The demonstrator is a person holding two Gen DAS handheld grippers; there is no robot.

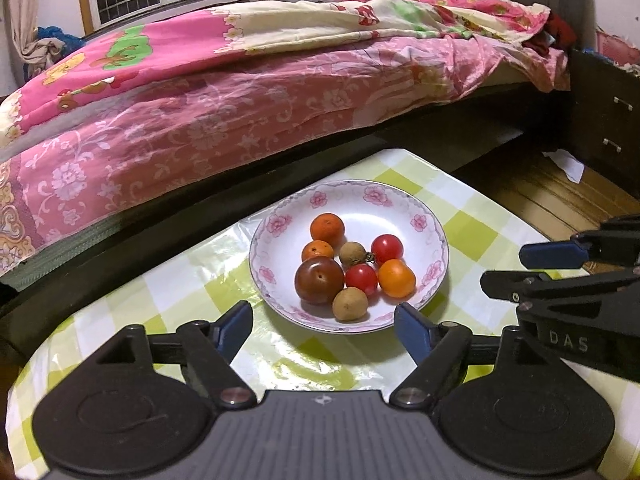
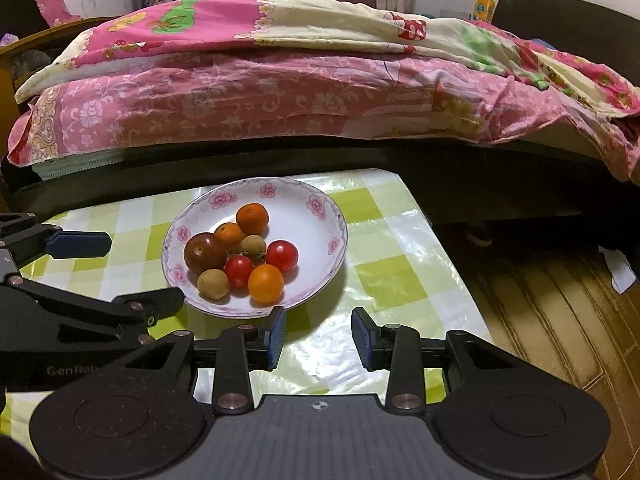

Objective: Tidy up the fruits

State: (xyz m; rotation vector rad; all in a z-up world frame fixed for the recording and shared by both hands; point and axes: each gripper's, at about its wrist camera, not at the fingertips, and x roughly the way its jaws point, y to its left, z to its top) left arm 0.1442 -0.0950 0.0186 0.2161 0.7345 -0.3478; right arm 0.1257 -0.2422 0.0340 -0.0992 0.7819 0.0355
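A white plate with a pink flower rim (image 1: 424,204) (image 2: 312,196) stands on the green-checked table. It holds several small fruits: a dark brown-red plum (image 1: 319,280) (image 2: 204,253), orange tangerines (image 1: 327,229) (image 2: 252,218), red cherry tomatoes (image 1: 386,249) (image 2: 281,255), an orange tomato (image 1: 396,278) (image 2: 265,284) and brown longans (image 1: 350,304) (image 2: 213,284). My left gripper (image 1: 324,330) is open and empty, just short of the plate's near rim. My right gripper (image 2: 319,336) is open and empty, near the plate's right front; it also shows in the left wrist view (image 1: 532,266).
A bed with pink floral bedding (image 1: 240,92) (image 2: 280,92) runs along the table's far side. The table's right edge (image 2: 452,256) drops to a wooden floor (image 2: 552,300). A dark drawer cabinet (image 1: 604,128) stands at the far right.
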